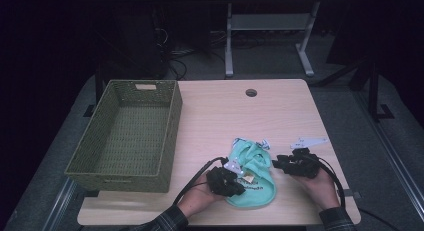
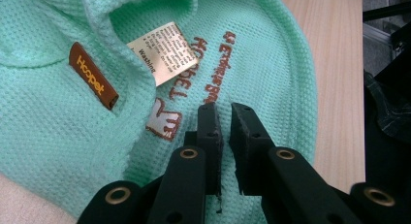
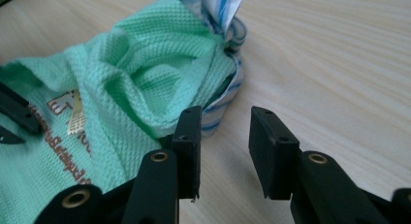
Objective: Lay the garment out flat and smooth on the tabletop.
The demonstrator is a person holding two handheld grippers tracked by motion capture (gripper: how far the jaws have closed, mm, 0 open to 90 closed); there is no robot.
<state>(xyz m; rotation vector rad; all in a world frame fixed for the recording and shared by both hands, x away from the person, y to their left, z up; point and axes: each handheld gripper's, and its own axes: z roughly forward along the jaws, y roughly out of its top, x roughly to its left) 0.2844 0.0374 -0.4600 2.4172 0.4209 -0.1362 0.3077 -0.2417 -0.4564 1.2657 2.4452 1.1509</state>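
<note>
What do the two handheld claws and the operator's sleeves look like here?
Both the left claw and the right claw are matte black, with flat rectangular jaw pads on bars fastened by brass-coloured rivets. A black cable loops from each. Each carries a grey three-cornered plate. The person wears dark plaid sleeves.

waffle-knit cloth garment [image 2: 271, 64] (matt), woven basket [image 1: 125, 136]

Garment [image 1: 252, 178] lies on table [image 1: 220, 116], right of basket [image 1: 170, 136]

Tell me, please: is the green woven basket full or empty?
Empty. In the high view the basket shows its bare woven bottom; the mint garment lies outside it on the table.
</note>
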